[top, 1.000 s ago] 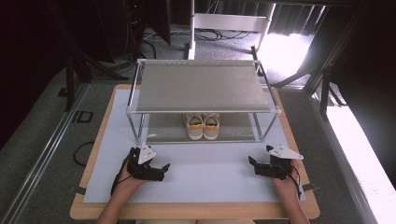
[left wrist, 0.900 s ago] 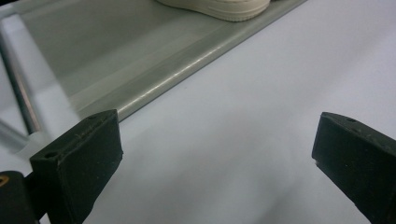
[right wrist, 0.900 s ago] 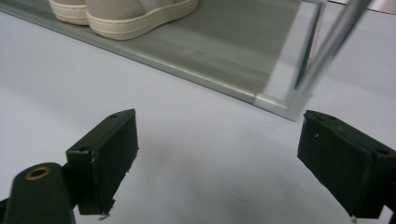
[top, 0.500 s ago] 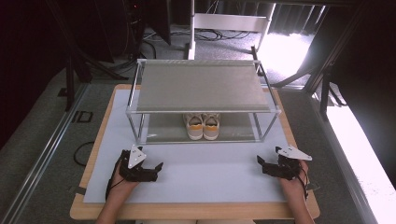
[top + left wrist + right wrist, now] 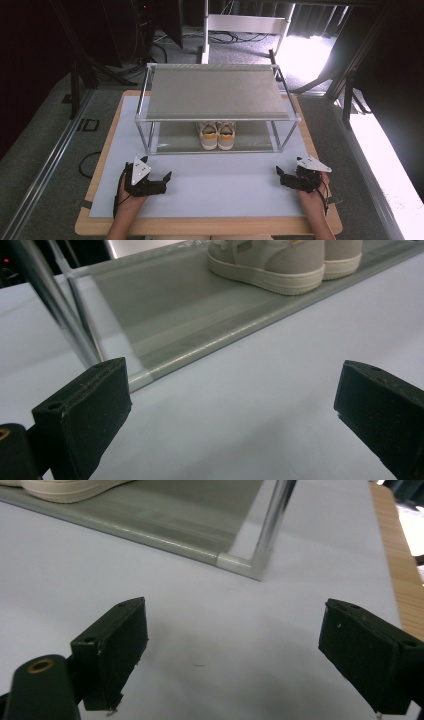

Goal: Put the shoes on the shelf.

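A: What are we working toward here?

B: The pair of shoes [image 5: 216, 135], two of them, side by side and touching on the lower shelf [image 5: 175, 140] of the rack [image 5: 215, 92]. From our left claw [image 5: 162, 181] they sit ahead and off to the right; from our right claw [image 5: 281, 176] they are ahead and to the left. Both claws are well apart from them.

A: And the claws themselves?

B: Two, one in each hand, and both have their jaws spread wide with nothing between them. They rest low over the white mat [image 5: 220, 185] that covers the counter [image 5: 100, 222], near its front edge, one out toward each side.

A: Why held like that, do we think?

B: We judge it a ready stance: jaws apart so either can close on a shoe, and the hands set wide so each has its own line in under the upper shelf [image 5: 215, 95]. The shoes point their heels toward us, which would suit a grip from the front.

A: What stands in the way?

B: In the left gripper view a chrome post [image 5: 50, 305] rises just ahead and left of our jaws, with the lower shelf's front rail [image 5: 240, 330] running across. In the right gripper view the other front post [image 5: 275, 520] stands ahead and to the right. We count two shelves and two front posts.
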`<move>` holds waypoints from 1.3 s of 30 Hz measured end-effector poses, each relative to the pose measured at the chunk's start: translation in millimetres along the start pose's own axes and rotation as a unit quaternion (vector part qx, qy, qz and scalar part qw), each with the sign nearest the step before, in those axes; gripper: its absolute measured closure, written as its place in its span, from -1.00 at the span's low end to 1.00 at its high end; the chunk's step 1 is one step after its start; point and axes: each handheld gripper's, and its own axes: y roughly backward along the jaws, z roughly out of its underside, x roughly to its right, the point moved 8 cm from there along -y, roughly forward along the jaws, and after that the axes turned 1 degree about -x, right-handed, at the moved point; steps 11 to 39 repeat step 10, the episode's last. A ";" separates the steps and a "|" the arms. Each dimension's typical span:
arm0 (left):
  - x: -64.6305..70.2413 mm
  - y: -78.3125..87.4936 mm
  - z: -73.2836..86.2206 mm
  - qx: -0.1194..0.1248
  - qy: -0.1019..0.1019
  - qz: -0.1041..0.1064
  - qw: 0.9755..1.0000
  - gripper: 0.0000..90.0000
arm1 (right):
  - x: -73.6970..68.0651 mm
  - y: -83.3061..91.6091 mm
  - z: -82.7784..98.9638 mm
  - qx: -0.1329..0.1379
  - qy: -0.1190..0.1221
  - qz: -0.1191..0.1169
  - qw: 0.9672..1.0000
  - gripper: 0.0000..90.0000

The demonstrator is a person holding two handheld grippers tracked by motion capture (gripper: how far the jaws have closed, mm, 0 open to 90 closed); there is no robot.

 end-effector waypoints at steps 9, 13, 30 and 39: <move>-3.1 2.6 -0.5 0.014 0.016 -0.006 1.000 -0.96 | -1.3 -1.2 0.8 -0.007 0.010 0.006 1.000 -0.73; -3.1 2.6 -0.5 0.014 0.016 -0.006 1.000 -0.96 | -1.3 -1.2 0.8 -0.007 0.010 0.006 1.000 -0.73; -3.1 2.6 -0.5 0.014 0.016 -0.006 1.000 -0.96 | -1.3 -1.2 0.8 -0.007 0.010 0.006 1.000 -0.73; -3.1 2.6 -0.5 0.014 0.016 -0.006 1.000 -0.96 | -1.3 -1.2 0.8 -0.007 0.010 0.006 1.000 -0.73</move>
